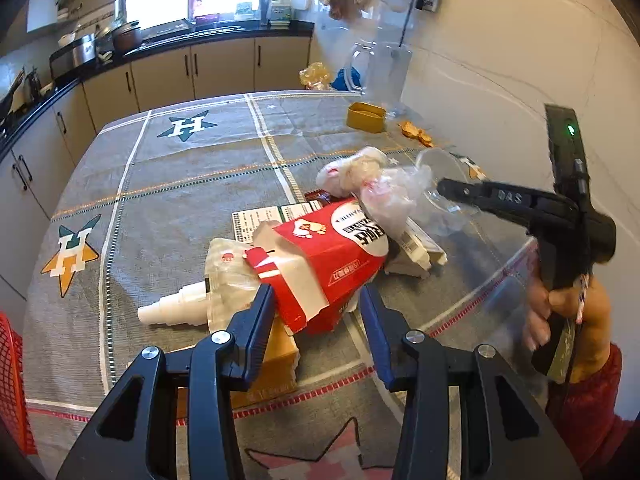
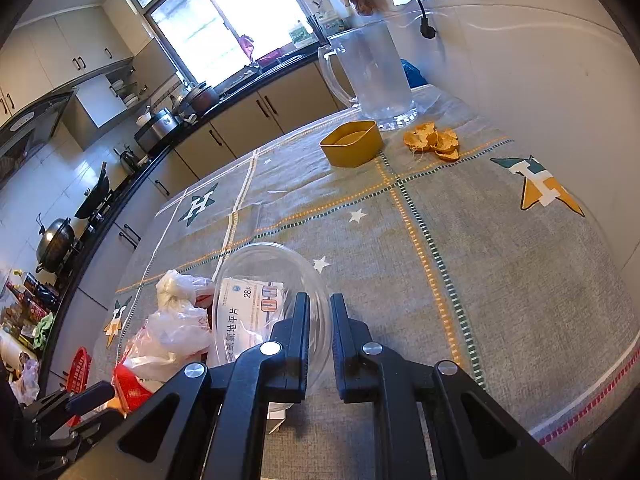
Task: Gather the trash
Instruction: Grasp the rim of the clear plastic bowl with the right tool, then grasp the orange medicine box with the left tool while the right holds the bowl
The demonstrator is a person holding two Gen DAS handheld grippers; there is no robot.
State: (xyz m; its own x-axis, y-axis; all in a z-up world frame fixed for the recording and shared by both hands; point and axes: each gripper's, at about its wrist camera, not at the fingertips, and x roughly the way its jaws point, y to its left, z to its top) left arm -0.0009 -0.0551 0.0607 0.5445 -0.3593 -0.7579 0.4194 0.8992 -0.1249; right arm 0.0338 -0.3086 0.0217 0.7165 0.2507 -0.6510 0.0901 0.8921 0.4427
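A pile of trash lies on the grey tablecloth (image 1: 180,184): a torn red carton (image 1: 332,256), crumpled plastic bags (image 1: 360,172), a white spray bottle (image 1: 176,310) inside a clear bag, a medicine box (image 2: 248,312) and a brown cardboard box (image 1: 276,356). My left gripper (image 1: 316,300) is open, its fingers on either side of the red carton's near end. My right gripper (image 2: 320,308) is shut on the rim of a clear plastic bowl (image 2: 272,264) tilted over the pile; it also shows in the left wrist view (image 1: 452,190).
A yellow container (image 2: 352,144), orange peels (image 2: 434,140) and a clear glass jug (image 2: 376,76) stand at the table's far side by the wall. A red basket (image 1: 12,380) sits at the left edge. Kitchen counters (image 1: 160,44) lie beyond.
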